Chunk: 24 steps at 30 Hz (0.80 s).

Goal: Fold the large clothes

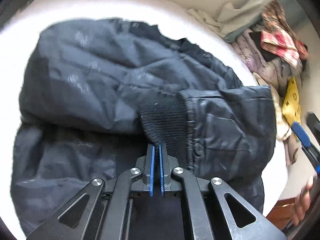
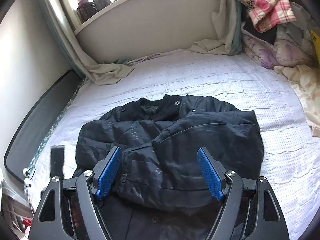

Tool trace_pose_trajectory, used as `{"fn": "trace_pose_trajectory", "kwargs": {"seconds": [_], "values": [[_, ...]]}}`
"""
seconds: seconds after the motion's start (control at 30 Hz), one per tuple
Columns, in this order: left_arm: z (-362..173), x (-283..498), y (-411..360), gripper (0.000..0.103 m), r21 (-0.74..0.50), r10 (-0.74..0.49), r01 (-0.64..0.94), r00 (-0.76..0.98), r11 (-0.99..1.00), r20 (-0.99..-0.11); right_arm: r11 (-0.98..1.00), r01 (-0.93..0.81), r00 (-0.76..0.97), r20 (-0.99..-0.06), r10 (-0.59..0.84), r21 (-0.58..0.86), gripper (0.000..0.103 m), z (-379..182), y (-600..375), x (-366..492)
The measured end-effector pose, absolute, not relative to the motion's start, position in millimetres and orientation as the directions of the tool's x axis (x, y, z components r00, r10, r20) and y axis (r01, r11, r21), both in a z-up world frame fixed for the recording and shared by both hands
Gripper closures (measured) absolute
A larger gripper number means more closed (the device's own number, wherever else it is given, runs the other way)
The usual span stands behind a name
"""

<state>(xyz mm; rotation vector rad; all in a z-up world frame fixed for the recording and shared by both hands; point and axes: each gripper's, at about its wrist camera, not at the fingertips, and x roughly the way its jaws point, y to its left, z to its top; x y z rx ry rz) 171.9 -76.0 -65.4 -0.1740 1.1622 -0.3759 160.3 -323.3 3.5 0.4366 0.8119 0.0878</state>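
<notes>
A dark navy padded jacket [image 1: 96, 84] lies on the white bedspread [image 1: 140, 8], partly folded, with one sleeve laid across its body. My left gripper [image 1: 157, 146] is shut on the black ribbed cuff [image 1: 162, 118] of that sleeve. In the right wrist view the jacket [image 2: 180, 138] lies in front of me, collar away. My right gripper [image 2: 160, 156] is open and empty, hovering over the jacket's near part. The right gripper also shows at the right edge of the left wrist view [image 1: 306, 138].
A heap of clothes and bedding [image 2: 276, 30] lies at the far right of the bed. A curtain [image 2: 96, 68] drapes onto the bed's far left corner. A wall and window sill [image 2: 140, 20] stand behind. A dark bed frame edge [image 2: 40, 116] runs along the left.
</notes>
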Motion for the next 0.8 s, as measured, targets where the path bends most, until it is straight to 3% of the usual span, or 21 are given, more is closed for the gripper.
{"fn": "trace_pose_trajectory", "kwargs": {"seconds": [0.3, 0.43, 0.8], "values": [[-3.3, 152.4, -22.9, 0.098, -0.18, -0.275, 0.226, 0.52, 0.957, -0.808, 0.887, 0.176, 0.715, -0.675, 0.182, 0.426, 0.026, 4.1, -347.3, 149.6], [-15.2, 162.5, -2.1, 0.098, -0.09, -0.167, 0.164, 0.553, 0.982, -0.816, 0.884, 0.216, 0.7, -0.697, 0.156, 0.415, 0.026, -2.0, -353.1, 152.1], [-50.6, 170.5, 11.0, 0.098, -0.073, -0.105, 0.088, 0.453, 0.993, -0.885, 0.866, 0.347, 0.595, -0.798, 0.094, 0.361, 0.028, -35.6, -374.5, 158.2]]}}
